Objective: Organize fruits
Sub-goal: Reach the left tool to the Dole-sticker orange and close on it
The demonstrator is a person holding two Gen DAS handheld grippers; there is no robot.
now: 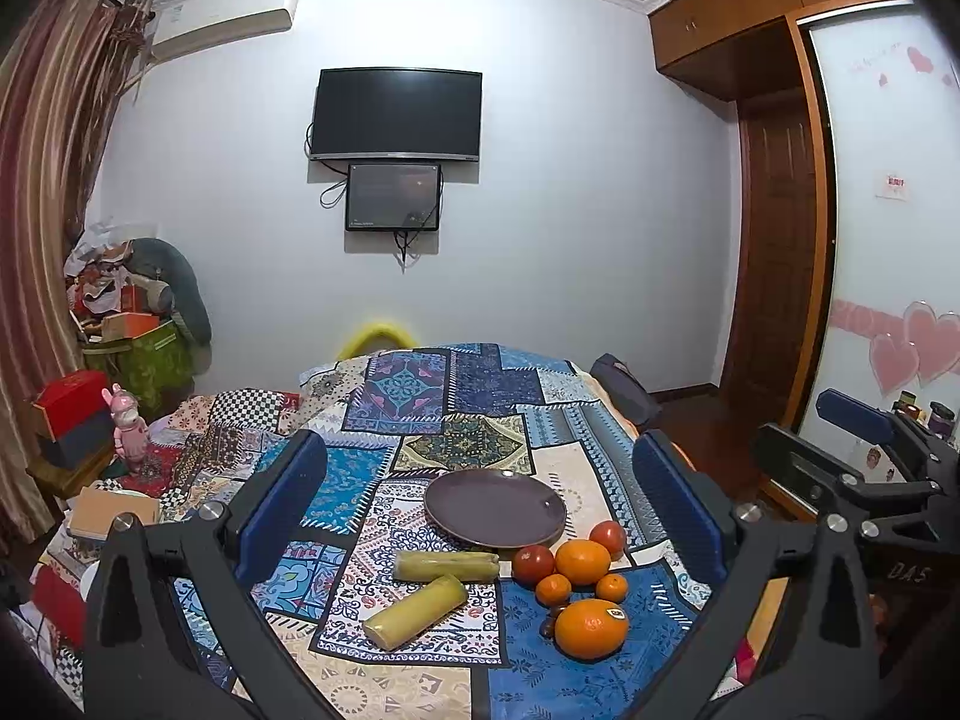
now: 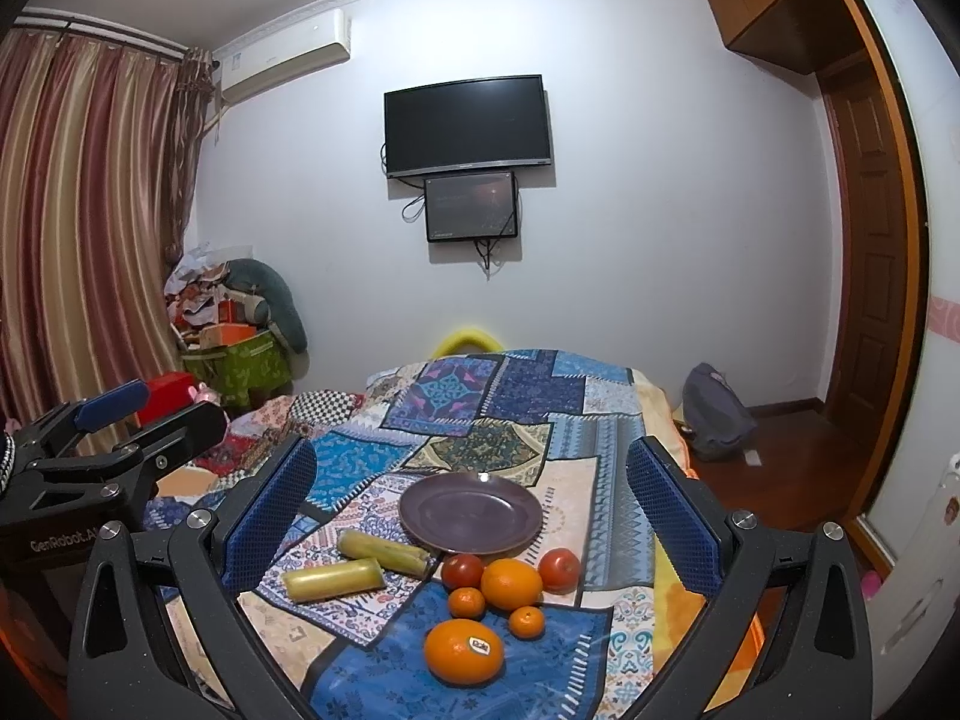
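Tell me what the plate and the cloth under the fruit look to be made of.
Plate: likely glazed ceramic, dark purple, since a small bright highlight sits on its smooth rim; it could be melamine. Cloth: printed woven fabric, matt, with patchwork patterns and soft folds draping over the edge.

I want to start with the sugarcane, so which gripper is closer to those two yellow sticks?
Left, probably. The yellow sticks lie centred ahead of the left gripper; from the right gripper they sit off to its left.

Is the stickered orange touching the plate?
Apart. The right wrist view shows the stickered orange nearest the camera, with other fruit and cloth between it and the plate.
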